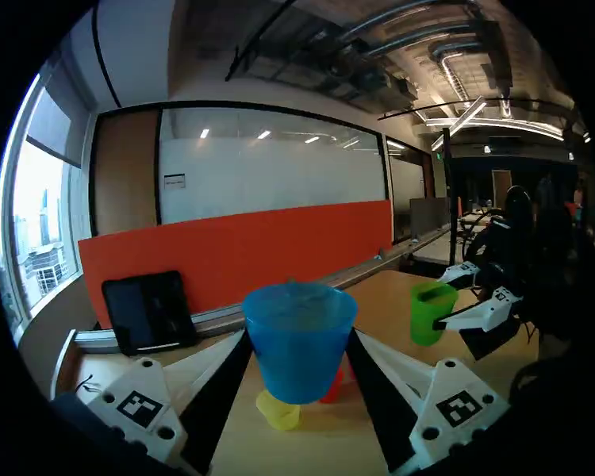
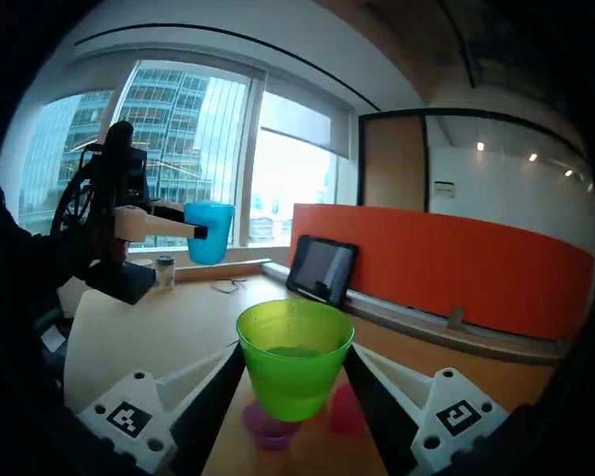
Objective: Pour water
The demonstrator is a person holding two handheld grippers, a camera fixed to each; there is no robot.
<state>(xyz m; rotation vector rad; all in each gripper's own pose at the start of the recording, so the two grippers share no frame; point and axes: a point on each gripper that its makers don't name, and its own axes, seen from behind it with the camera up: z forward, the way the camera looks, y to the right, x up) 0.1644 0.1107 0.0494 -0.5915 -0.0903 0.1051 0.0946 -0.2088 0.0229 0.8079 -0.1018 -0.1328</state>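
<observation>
Sitting upright in the left gripper (image 1: 299,339), whose fingers pinch its two sides, the blue cup (image 1: 299,349) hangs above the wooden table (image 1: 389,293); its contents cannot be made out. Below it on the table stand a small yellow cup (image 1: 279,410) and a red cup (image 1: 335,389). Farther right, the right gripper (image 2: 295,351) clamps the green cup (image 2: 295,373) likewise, upright, with what looks like a little clear liquid low inside, above a purple cup (image 2: 270,424) and a pink cup (image 2: 345,408).
</observation>
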